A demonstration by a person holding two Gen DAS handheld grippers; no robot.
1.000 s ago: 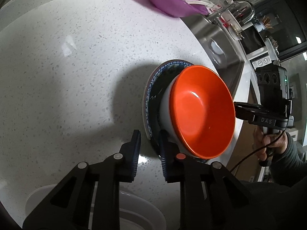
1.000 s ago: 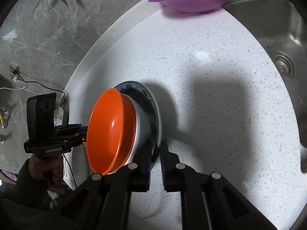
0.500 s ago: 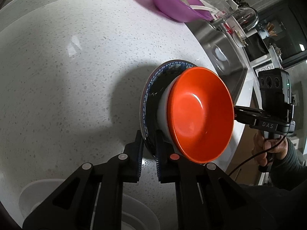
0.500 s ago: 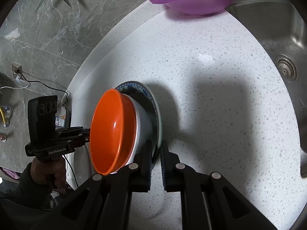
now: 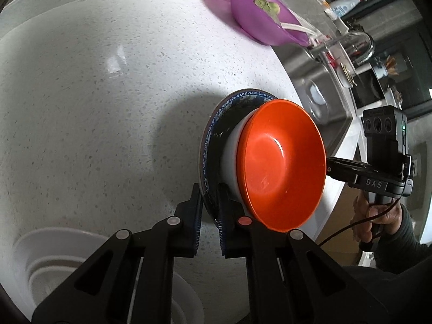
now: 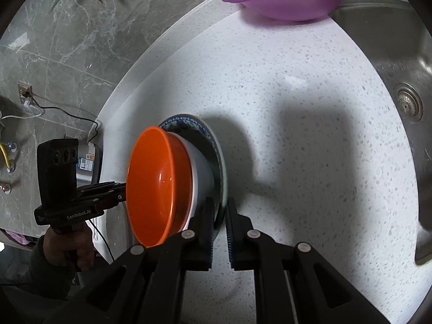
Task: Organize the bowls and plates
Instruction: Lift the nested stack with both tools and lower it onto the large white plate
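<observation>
An orange bowl [image 5: 280, 167] sits in a white bowl [image 5: 229, 159] on a dark plate with a blue patterned rim [image 5: 213, 135]. The stack is lifted above the white speckled counter [image 5: 94, 108]. My left gripper [image 5: 209, 216] is shut on the plate's near rim. My right gripper [image 6: 220, 224] is shut on the opposite rim of the plate [image 6: 216, 140]; the orange bowl [image 6: 154, 186] shows there too. Each gripper appears in the other's view, at the far side of the stack.
A purple bowl [image 5: 259, 27] with green vegetables stands at the counter's far edge by the steel sink [image 6: 405, 62]. White dishes [image 5: 54, 264] lie under my left gripper. A faucet [image 5: 359, 46] and bottles stand beyond the sink.
My left gripper has closed onto the plate's rim. Both grippers now hold the stack, which has risen a little above the counter.
</observation>
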